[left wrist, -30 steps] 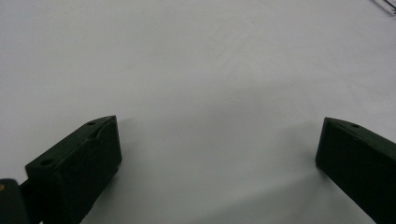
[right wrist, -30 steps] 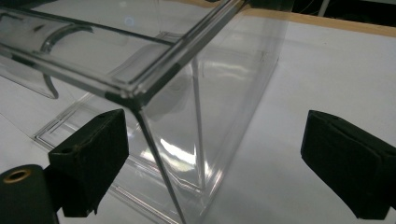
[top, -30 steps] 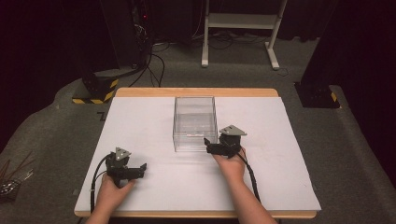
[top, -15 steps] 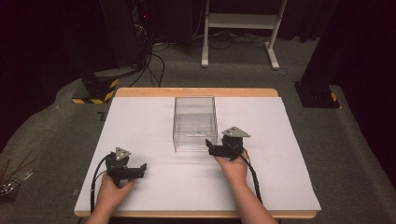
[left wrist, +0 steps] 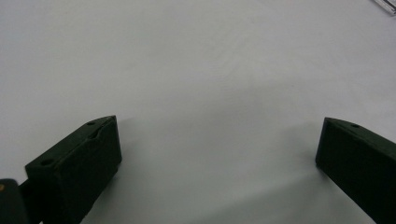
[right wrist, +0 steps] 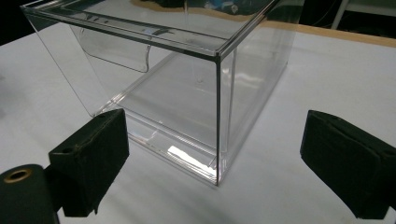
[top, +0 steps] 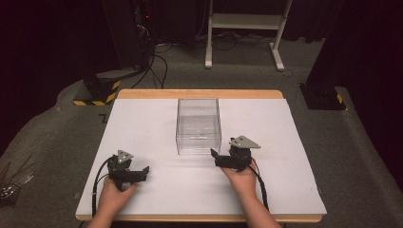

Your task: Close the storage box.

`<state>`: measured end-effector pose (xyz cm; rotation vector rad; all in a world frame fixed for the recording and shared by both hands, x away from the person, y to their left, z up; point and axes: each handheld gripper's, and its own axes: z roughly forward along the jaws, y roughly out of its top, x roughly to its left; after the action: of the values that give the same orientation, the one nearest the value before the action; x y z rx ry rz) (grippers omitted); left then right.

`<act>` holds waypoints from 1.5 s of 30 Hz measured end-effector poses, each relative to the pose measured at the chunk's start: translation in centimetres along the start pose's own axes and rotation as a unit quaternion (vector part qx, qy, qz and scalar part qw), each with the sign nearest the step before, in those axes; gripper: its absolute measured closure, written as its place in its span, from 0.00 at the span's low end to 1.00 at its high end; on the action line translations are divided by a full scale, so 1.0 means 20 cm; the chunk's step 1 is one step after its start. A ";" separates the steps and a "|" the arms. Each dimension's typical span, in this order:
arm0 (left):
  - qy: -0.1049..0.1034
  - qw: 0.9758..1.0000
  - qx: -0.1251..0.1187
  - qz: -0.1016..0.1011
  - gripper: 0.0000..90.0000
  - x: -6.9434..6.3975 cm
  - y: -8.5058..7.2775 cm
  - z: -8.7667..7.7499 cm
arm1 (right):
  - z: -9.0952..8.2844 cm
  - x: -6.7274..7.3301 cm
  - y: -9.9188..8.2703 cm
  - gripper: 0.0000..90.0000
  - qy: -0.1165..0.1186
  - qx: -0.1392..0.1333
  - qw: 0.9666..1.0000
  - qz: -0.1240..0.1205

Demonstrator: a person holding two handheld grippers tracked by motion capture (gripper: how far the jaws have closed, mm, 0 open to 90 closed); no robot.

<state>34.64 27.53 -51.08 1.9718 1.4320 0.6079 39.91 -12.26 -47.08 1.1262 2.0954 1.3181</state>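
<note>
From the high view, a clear plastic box [top: 198,126] stands near the middle of the white tabletop [top: 285,142], its long side running away from the person; the right tool [top: 215,156] sits just off the box's near right corner, jaws pointing left toward it, held in the right hand [top: 243,176]; a grey three-cornered plate [top: 244,142] rides on top of it and a cable [top: 260,187] trails back along the forearm; the left tool [top: 145,172] lies well apart from the box, toward the near left of the tabletop, gripped by the left hand [top: 114,192], its jaws pointing right.

In the left gripper view, the left tool [left wrist: 217,144] has its two black jaws spread wide, nothing between them; beneath lies plain white tabletop [left wrist: 201,70].

In the right gripper view, the right tool [right wrist: 212,158] also has its jaws spread wide, holding nothing; the clear box [right wrist: 187,88] stands just ahead, its near vertical corner edge lying roughly between the two jaws, apart from them; the box looks empty, with a curved transparent flap on its far wall; the tabletop [right wrist: 327,70] runs behind to a wooden edge.
</note>
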 end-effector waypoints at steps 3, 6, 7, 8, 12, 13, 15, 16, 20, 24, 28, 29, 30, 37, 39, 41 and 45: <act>0.000 1.000 0.000 0.000 0.00 0.00 0.00 0.00 | -0.02 0.00 0.00 0.09 0.002 -0.001 1.000 0.001; 0.000 1.000 0.000 0.000 0.00 0.00 0.00 0.00 | -0.04 -0.01 -0.01 0.09 0.002 -0.001 1.000 0.000; 0.000 1.000 0.000 0.000 0.00 0.00 0.00 0.00 | -0.06 -0.01 -0.02 0.09 0.002 0.001 1.000 0.001; 0.000 1.000 0.000 0.000 0.00 0.00 0.00 0.00 | -0.07 -0.01 -0.02 0.09 0.001 0.000 1.000 0.000; 0.000 1.000 0.000 0.000 0.00 0.00 0.00 0.00 | -0.11 -0.03 -0.03 0.09 -0.002 0.000 1.000 -0.003; 0.000 1.000 0.000 0.000 0.00 0.00 0.00 0.00 | -0.14 -0.04 -0.03 0.09 -0.003 -0.001 1.000 0.000; 0.000 1.000 0.000 0.000 0.00 0.00 0.00 0.00 | -0.17 -0.06 -0.04 0.09 -0.006 -0.004 1.000 0.001; 0.000 1.000 0.000 0.000 0.00 0.00 0.00 0.00 | -0.19 -0.07 -0.04 0.09 -0.008 -0.006 1.000 0.002; 0.000 1.000 0.000 0.000 0.00 0.00 0.00 0.00 | -0.26 -0.12 -0.07 0.09 -0.020 -0.001 1.000 0.001; 0.000 1.000 0.000 0.000 0.00 0.00 0.00 0.00 | -0.33 -0.19 -0.11 0.09 -0.039 0.010 0.999 0.006; 0.000 1.000 0.000 0.000 0.01 0.00 0.00 0.00 | -0.39 -0.26 -0.19 0.10 -0.055 0.029 0.998 0.016; 0.000 1.000 0.000 0.000 0.01 0.00 0.00 0.00 | -0.39 -0.26 -0.19 0.10 -0.055 0.029 0.998 0.016; 0.000 1.000 0.000 0.000 0.01 0.00 0.00 0.00 | -0.41 -0.30 -0.22 0.10 -0.062 0.038 0.997 0.026; 0.001 1.000 0.000 0.001 0.01 0.00 0.00 0.00 | -0.41 -0.37 -0.33 0.10 -0.077 0.089 0.992 0.037; 0.001 1.000 -0.001 0.001 0.01 0.00 0.00 0.00 | -0.39 -0.39 -0.34 0.10 -0.075 0.105 0.991 0.045; 0.001 1.000 -0.001 0.001 0.01 0.00 0.00 0.00 | -0.38 -0.38 -0.34 0.12 -0.075 0.122 0.989 0.041; 0.001 1.000 0.000 0.001 0.01 0.00 0.00 0.00 | -0.34 -0.35 -0.34 0.12 -0.093 0.151 0.984 0.011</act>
<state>34.62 27.54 -51.08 1.9723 1.4308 0.6108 36.45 -23.10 -50.43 1.3428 2.1934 0.8813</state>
